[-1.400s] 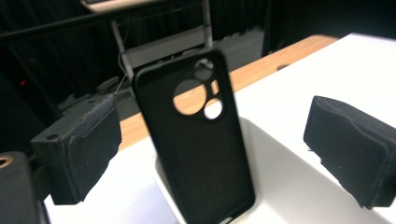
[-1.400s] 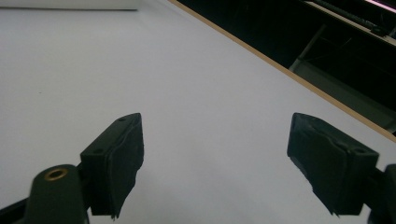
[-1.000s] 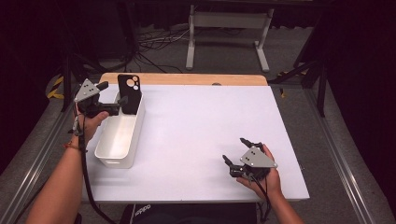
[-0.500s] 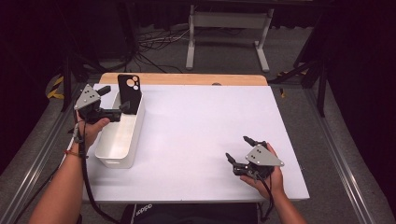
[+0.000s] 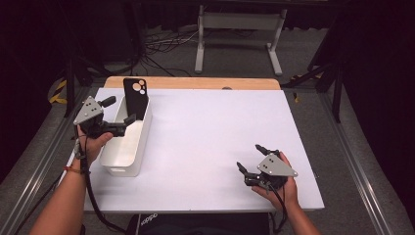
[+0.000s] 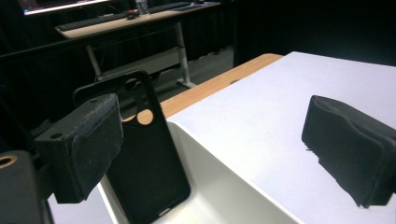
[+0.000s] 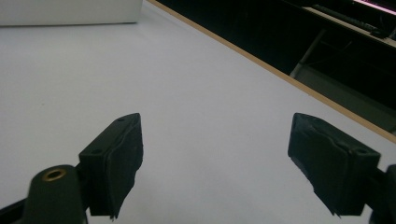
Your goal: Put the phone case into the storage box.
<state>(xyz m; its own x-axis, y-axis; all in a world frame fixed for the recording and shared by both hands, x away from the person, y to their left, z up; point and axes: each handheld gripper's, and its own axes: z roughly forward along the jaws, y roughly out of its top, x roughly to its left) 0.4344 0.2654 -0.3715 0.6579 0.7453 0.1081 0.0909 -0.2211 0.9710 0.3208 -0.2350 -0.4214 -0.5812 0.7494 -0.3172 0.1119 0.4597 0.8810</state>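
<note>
A black phone case (image 5: 135,97) (image 6: 140,154) stands upright at the far end of a white bin (image 5: 128,145) (image 6: 219,186), leaning on its end wall. My left gripper (image 5: 121,112) (image 6: 224,140) is open, held over the bin's left rim just short of the case, with nothing between its jaws. My right gripper (image 5: 250,161) (image 7: 217,163) rests low over the table's near right part, open and holding nothing.
The white table top (image 5: 215,132) has a wooden strip (image 5: 195,82) along its far edge. A metal stand (image 5: 237,29) and cables (image 5: 161,41) lie on the floor beyond. The bin's side (image 7: 70,11) is seen far off in the right gripper view.
My left gripper has drawn back toward the person, away from the phone case, which stays standing in the bin. The right gripper has shifted slightly right and nearer.
</note>
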